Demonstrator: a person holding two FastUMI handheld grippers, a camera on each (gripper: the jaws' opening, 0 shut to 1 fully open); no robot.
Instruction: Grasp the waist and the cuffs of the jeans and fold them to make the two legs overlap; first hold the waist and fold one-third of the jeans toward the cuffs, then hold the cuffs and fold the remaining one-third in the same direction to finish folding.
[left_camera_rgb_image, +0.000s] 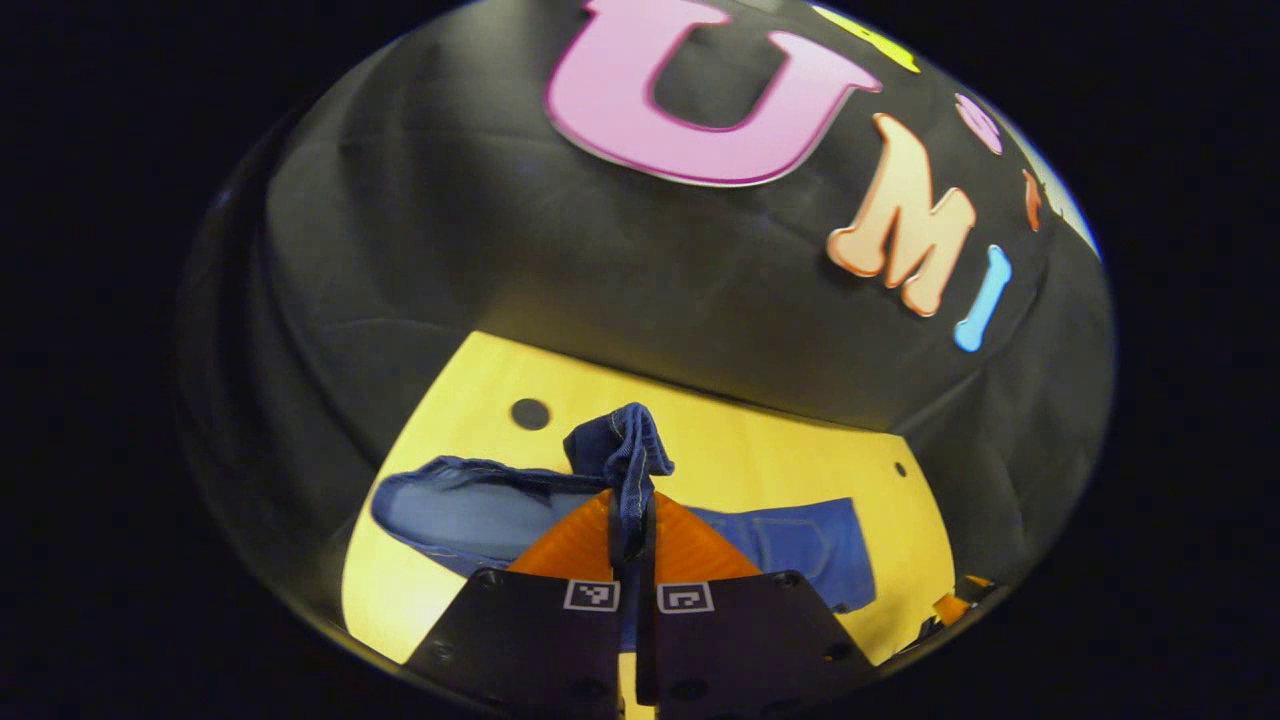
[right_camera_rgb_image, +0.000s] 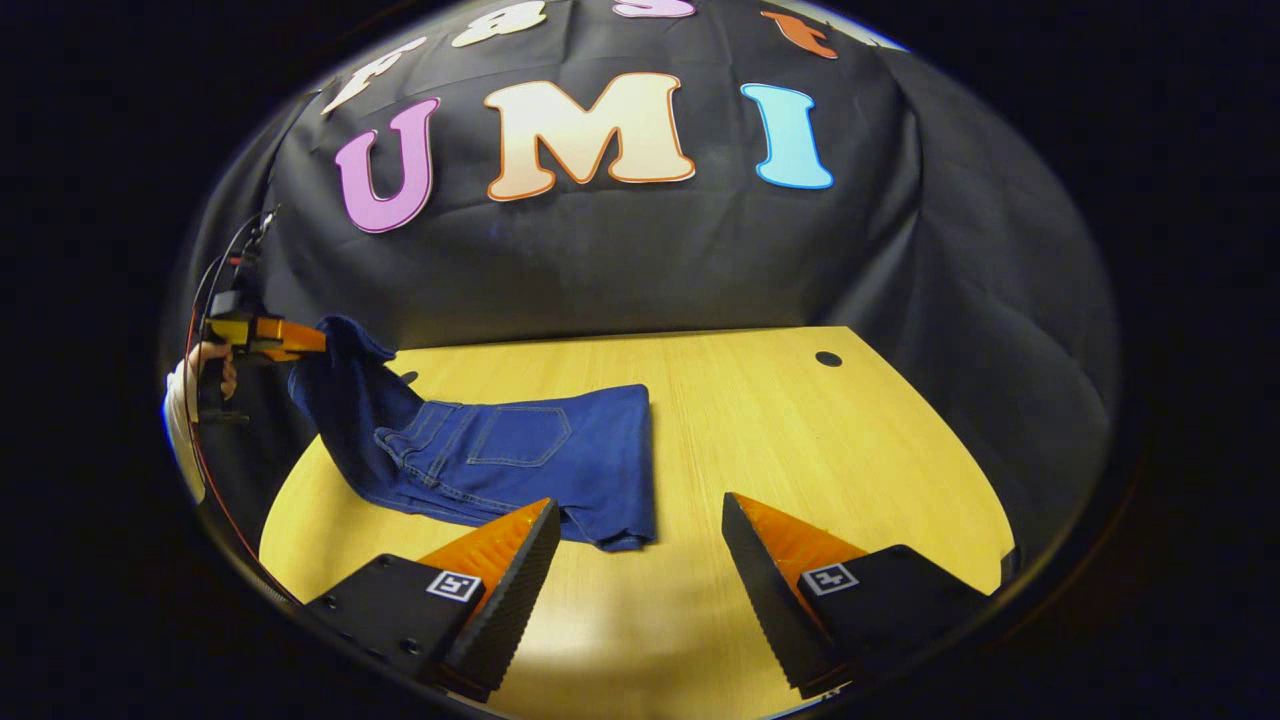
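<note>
Slip risk: one end of the jeans (right_camera_rgb_image: 500, 455) is pinched between the closed fingers of the left gripper (left_camera_rgb_image: 632, 520) and lifted off the wooden table (right_camera_rgb_image: 800, 440). If little cloth is caught, it could be dropped mid-fold. The rest lies flat and could be dragged askew. The right gripper (right_camera_rgb_image: 640, 560) is held open, empty, just beside the near edge. Black cloth wall behind; table otherwise bare.
</note>
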